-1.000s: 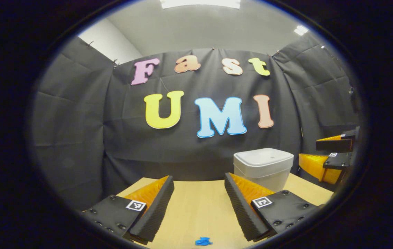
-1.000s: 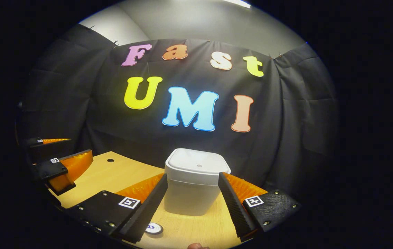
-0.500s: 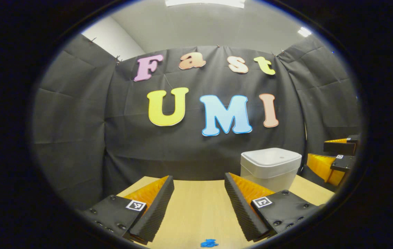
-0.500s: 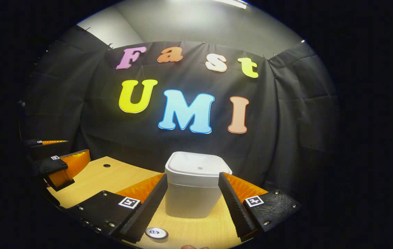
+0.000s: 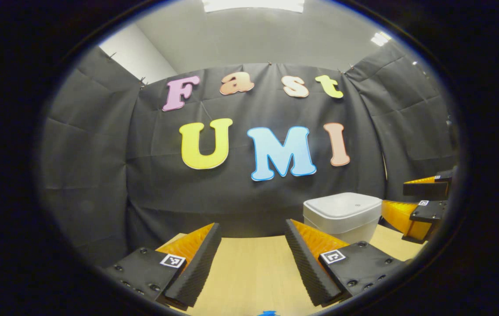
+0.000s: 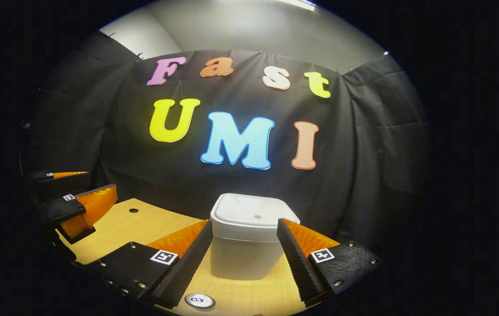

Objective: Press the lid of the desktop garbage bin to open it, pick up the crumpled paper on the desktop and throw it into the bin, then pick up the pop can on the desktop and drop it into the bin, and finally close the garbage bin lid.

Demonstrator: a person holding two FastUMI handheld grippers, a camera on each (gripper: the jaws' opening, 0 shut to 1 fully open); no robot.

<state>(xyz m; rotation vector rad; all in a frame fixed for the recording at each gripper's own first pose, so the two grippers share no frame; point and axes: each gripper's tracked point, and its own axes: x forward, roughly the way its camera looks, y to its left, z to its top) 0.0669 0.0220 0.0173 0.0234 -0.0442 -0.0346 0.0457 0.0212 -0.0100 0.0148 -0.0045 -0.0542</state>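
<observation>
Ahead, wooden desktop (image 6: 122,224), closed bin (image 6: 242,245), perhaps can (image 6: 199,300).

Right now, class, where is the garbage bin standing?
In the right gripper view the garbage bin, lid shut, stands on the wooden desktop straight ahead between the open right gripper's fingers, before the booth's black wall.

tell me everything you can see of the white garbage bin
The garbage bin is a small white box with rounded corners, plastic by its look. Its flat lid is shut and bears a small round mark near its middle. It stands upright on the wooden table, close to the black cloth wall. Nothing touches it; the right tool hangs open before it.
</observation>
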